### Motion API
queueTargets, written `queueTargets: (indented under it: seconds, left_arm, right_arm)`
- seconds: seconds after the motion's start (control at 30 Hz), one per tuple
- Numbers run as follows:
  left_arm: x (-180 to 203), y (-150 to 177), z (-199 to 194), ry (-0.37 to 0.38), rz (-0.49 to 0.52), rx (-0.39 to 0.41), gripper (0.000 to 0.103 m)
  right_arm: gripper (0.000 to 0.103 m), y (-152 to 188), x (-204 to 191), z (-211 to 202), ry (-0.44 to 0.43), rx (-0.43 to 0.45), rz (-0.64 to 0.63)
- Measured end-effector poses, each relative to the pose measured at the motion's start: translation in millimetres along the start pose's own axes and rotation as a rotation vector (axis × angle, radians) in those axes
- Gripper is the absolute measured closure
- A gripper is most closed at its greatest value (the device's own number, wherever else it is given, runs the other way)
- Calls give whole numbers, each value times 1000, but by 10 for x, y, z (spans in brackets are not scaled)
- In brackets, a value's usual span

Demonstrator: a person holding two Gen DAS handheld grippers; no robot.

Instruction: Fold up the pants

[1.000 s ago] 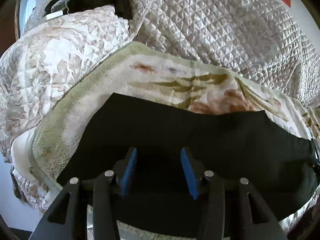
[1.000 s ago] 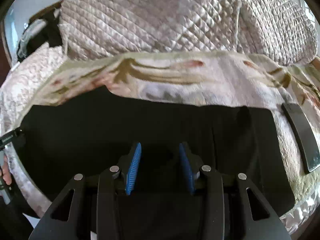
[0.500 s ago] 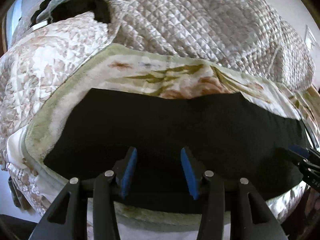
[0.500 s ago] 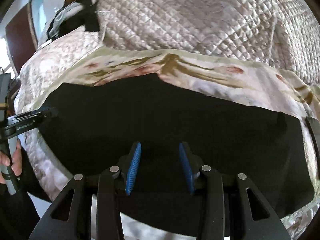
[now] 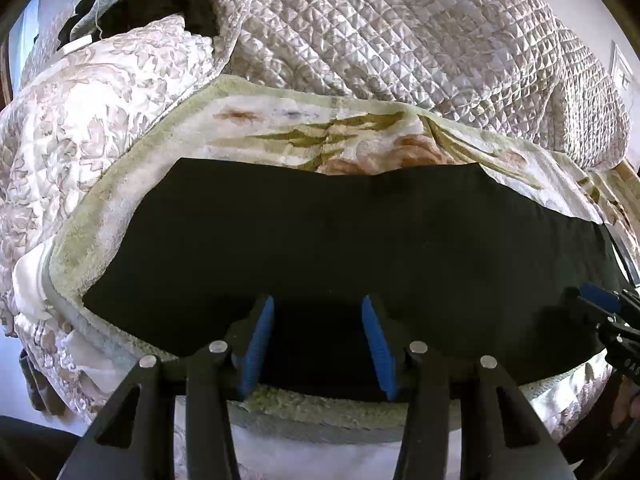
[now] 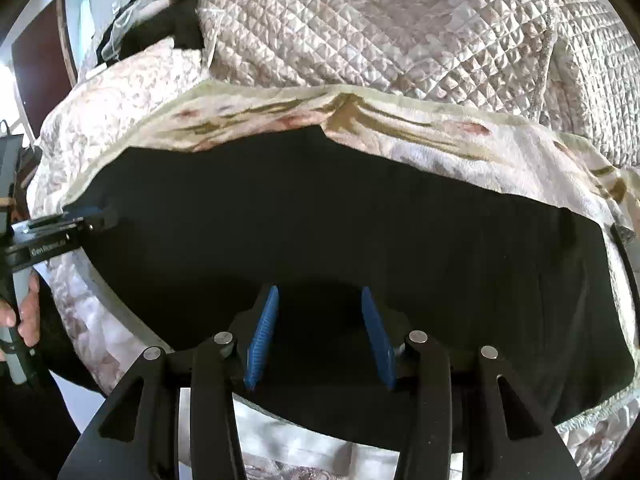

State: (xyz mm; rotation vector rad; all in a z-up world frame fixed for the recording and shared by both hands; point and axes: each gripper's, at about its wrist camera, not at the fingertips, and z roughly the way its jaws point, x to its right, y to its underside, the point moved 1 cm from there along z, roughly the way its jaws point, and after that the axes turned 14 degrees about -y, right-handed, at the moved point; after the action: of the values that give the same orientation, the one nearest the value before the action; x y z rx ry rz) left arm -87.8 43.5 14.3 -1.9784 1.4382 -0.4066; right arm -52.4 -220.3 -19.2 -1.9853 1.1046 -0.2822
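The black pants [image 5: 340, 248] lie flat in a long folded band across a floral fleece blanket [image 5: 304, 128] on the bed; they also fill the right wrist view [image 6: 340, 240]. My left gripper [image 5: 318, 340] is open and empty, its blue pads over the near edge of the pants. My right gripper [image 6: 318, 336] is open and empty over the near edge further right. The right gripper shows at the left wrist view's right edge [image 5: 600, 304]. The left gripper shows at the right wrist view's left edge [image 6: 60, 232].
A crumpled quilted cover [image 5: 400, 32] is heaped behind the blanket. A floral duvet [image 5: 80, 112] lies to the left. Dark clothes [image 5: 160, 0] sit at the far back left. A dark flat object [image 6: 624, 240] lies at the pants' right end. The bed edge is just below the grippers.
Both grippers have pulled back toward the near bed edge, open throughout. The pants lie flatter and longer in view. The other gripper now shows at each view's edge.
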Motion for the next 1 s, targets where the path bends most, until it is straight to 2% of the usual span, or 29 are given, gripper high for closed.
queueTargets:
  seconds: [0.3,0.6,0.87,1.0]
  left_arm:
    - [51,-27,-42,5,11,-1,54]
    - [44,-93,-3,3,14,-2,54]
    - [-400,-274,164,-53,-66,-12,54]
    - [-741,-412,200,-108,-127,-2,43]
  right_arm:
    - [59,-20,33,-43,-2,28,24]
    - [59,-34,154,-49,38,45,78]
    - [59,-46,222,-63,47,51,112]
    - [59,-98,212,-45,25,32,106]
